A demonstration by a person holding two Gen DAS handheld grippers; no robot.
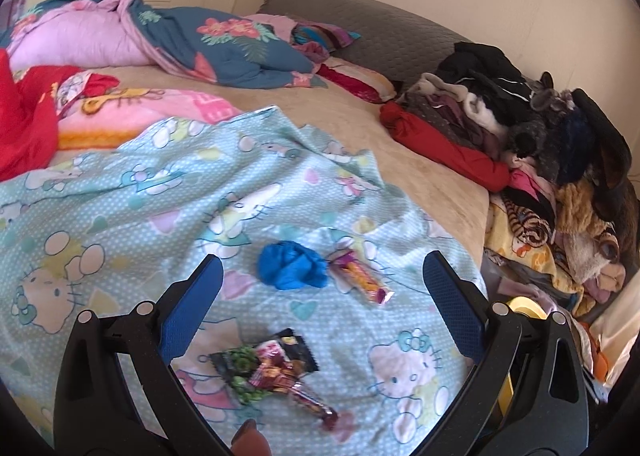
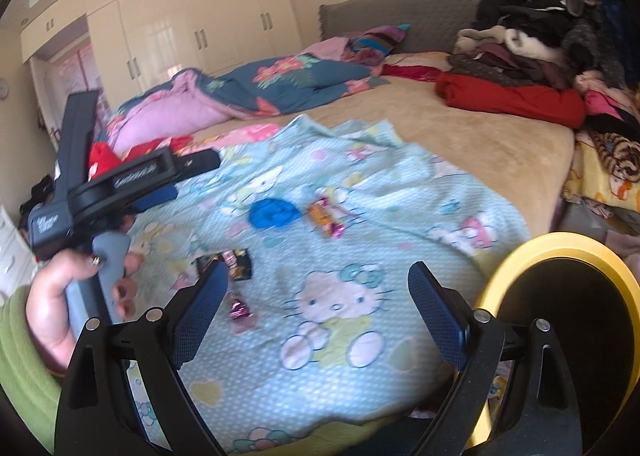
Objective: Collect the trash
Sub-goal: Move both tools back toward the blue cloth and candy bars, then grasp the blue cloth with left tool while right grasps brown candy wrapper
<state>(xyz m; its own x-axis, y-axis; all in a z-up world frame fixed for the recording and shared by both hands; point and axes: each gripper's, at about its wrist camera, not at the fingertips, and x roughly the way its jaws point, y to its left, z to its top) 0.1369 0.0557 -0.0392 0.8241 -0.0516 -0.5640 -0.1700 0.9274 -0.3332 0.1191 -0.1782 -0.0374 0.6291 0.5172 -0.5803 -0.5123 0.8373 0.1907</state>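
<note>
Two grippers are hovering over a bed (image 1: pixel 420 159) whose near half is lying under a pale blue cartoon-cat sheet (image 1: pixel 120 215). Clothes pile (image 1: pixel 520 127) is occupying the far right edge of the bed, and a floral quilt (image 1: pixel 224 39) is lying bunched at the far left. Yellow-rimmed bin (image 2: pixel 516 268), dark inside, is standing just beside the bed at the near right.

Left gripper (image 1: pixel 320 276) is holding its fingers wide apart, gripping nothing. Right gripper (image 2: pixel 320 276) is likewise holding its fingers wide apart and empty; in its view the person's left hand (image 2: pixel 52 304) is gripping the other tool's handle at the near left.

Trash is lying on the sheet. Blue crumpled wad (image 1: pixel 290 264) is resting mid-sheet, with an orange snack wrapper (image 1: pixel 360 280) touching or just beside it on the right. Nearer, a cluster of wrappers (image 1: pixel 268 372) is lying between the left gripper's fingers as seen from its camera.
</note>
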